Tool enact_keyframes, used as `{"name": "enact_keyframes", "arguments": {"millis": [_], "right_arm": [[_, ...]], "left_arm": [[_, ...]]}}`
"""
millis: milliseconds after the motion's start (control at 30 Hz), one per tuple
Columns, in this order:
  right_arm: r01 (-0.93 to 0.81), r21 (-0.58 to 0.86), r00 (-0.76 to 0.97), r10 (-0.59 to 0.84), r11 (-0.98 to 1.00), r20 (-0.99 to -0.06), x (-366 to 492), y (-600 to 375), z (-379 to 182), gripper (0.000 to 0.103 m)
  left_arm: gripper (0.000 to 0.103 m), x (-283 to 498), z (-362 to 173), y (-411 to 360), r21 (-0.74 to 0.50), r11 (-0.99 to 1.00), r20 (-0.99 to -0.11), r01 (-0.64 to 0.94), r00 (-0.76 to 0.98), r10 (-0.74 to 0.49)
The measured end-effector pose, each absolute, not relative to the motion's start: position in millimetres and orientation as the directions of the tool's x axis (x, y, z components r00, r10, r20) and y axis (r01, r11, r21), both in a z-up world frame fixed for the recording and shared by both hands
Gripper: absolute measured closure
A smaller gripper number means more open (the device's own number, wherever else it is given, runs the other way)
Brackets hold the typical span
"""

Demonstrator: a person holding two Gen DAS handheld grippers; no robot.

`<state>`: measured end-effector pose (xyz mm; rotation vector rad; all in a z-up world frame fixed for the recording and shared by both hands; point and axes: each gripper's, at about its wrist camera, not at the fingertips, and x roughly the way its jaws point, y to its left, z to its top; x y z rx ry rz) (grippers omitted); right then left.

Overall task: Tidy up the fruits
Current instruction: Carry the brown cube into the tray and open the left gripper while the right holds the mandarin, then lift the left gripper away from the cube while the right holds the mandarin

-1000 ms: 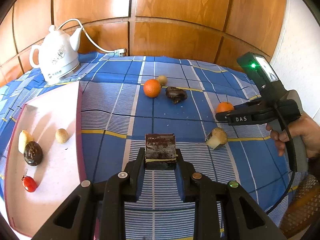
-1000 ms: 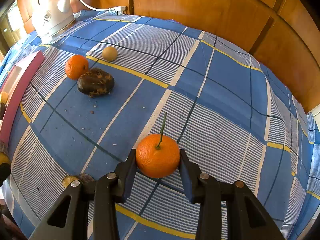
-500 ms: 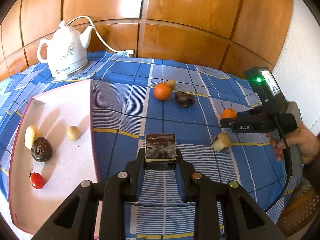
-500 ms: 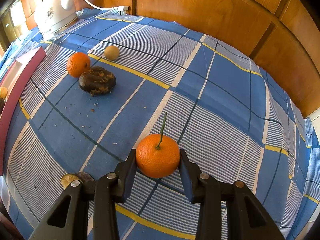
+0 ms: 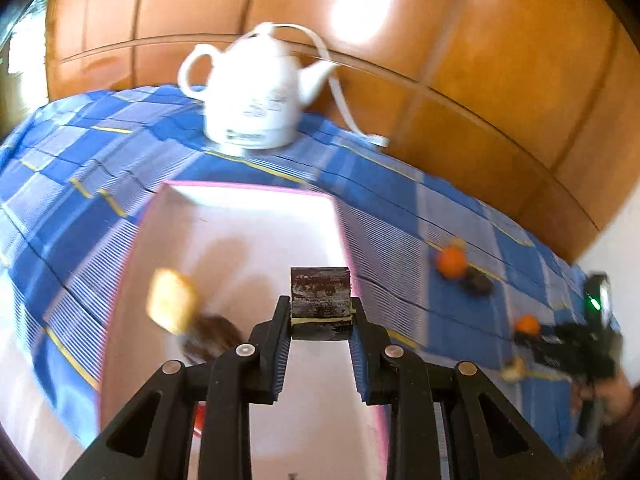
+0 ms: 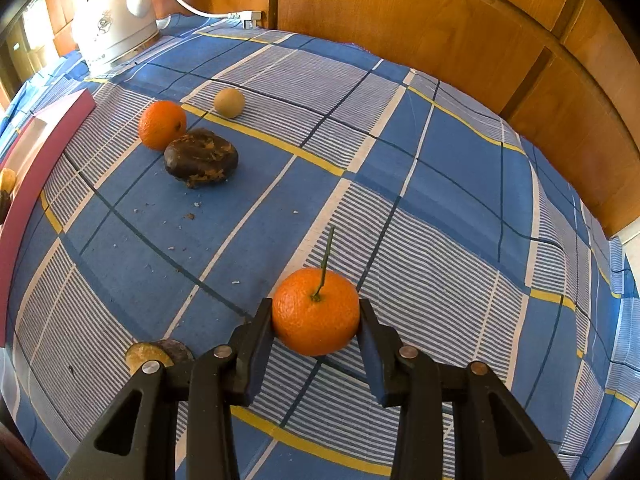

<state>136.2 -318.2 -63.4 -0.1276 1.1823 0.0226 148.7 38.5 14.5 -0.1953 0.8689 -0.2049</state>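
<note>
Fruits: dark block (image 5: 320,300) being pinched in left hand-held gripper (image 5: 320,322) w/ jaws tight, over pink tray (image 5: 256,196). Tangerine (image 6: 316,311) sitting clamped in right hand-held gripper (image 6: 316,330) above bench (image 6: 460,184). Risk: blurry view, so block is prob. dropping on tray fruit.

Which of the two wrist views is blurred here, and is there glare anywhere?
Left wrist view: motion blur smears the kettle, tray and loose fruit, and glare blooms on the wood panel; only the dark block in the jaws stays crisp. Right wrist view: sharp, evenly lit, stemmed orange clear.
</note>
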Motion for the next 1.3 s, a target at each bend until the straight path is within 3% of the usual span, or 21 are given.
{"name": "enact_keyframes", "arguments": {"millis": [267, 367, 433, 633, 1200, 1300], "right_arm": [[-0.082, -0.085, 0.379, -0.048, 0.993, -0.924, 135, -318, -63, 0.063], [-0.080, -0.082, 0.378, -0.046, 0.993, -0.924, 136, -318, -63, 0.063], [-0.083, -0.082, 0.379, -0.045, 0.993, -0.924, 137, -319, -64, 0.063], [-0.084, -0.085, 0.379, -0.047, 0.993, -0.924, 137, -318, -64, 0.063], [-0.086, -0.103, 0.384, -0.062, 0.991, -0.921, 135, -314, -63, 0.063], [-0.086, -0.105, 0.384, -0.064, 0.991, -0.921, 134, -313, -62, 0.063]], "left_arm": [[0.076, 198, -10, 70, -0.198, 0.980, -0.775, 0.019, 0.609, -0.168], [0.071, 205, -15, 71, -0.188, 0.982, -0.783, 0.013, 0.602, -0.157], [0.066, 203, -15, 71, -0.167, 0.986, -0.780, 0.007, 0.610, -0.137], [0.066, 177, -8, 65, -0.116, 0.993, -0.759, -0.026, 0.647, -0.072], [0.064, 106, -2, 26, -0.142, 0.988, -0.747, 0.053, 0.650, -0.142], [0.058, 100, -3, 23, -0.146, 0.987, -0.749, 0.065, 0.645, -0.153]]}}
